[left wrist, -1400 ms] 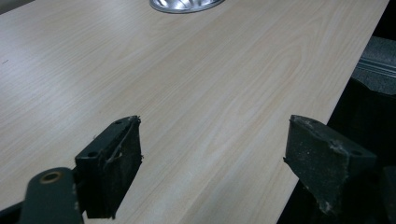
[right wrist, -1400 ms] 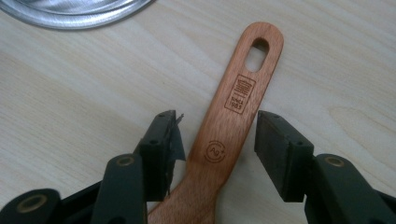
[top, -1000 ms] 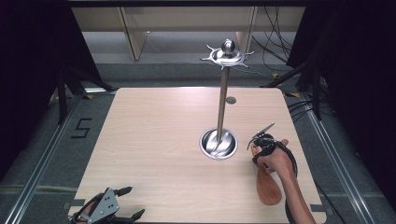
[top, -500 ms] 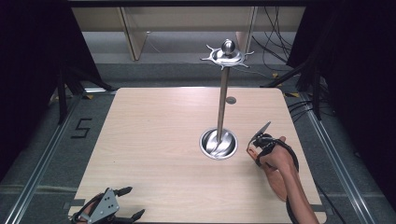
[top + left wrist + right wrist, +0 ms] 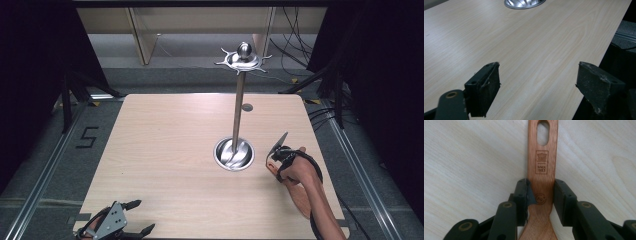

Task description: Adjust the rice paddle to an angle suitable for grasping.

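The right tool [image 5: 541,195] clamps a flat wooden spatula [image 5: 542,170] by its handle, the two black jaws pressing on its straight edges just above where the wood widens toward the blade. The handle is smooth reddish-brown wood with fine straight grain, a long oval hanging slot near its far end, a small branded rectangular stamp below the slot and a round stamped mark between the jaws. From the high view the same tool [image 5: 278,156] sits at the right side of the worktop [image 5: 165,150], just beside the metal stand [image 5: 238,100], and the spatula's wide end [image 5: 300,200] lies flat under the forearm toward the near edge. The stand is polished steel: a round dished base, a slim upright rod, and a spoked crown of short hooks topped by a ball. The worktop is pale laminate with a long streaked wood-grain print. The left tool [image 5: 537,82] rests at the near left corner, its worn, scuffed black pads spread wide with nothing between them.
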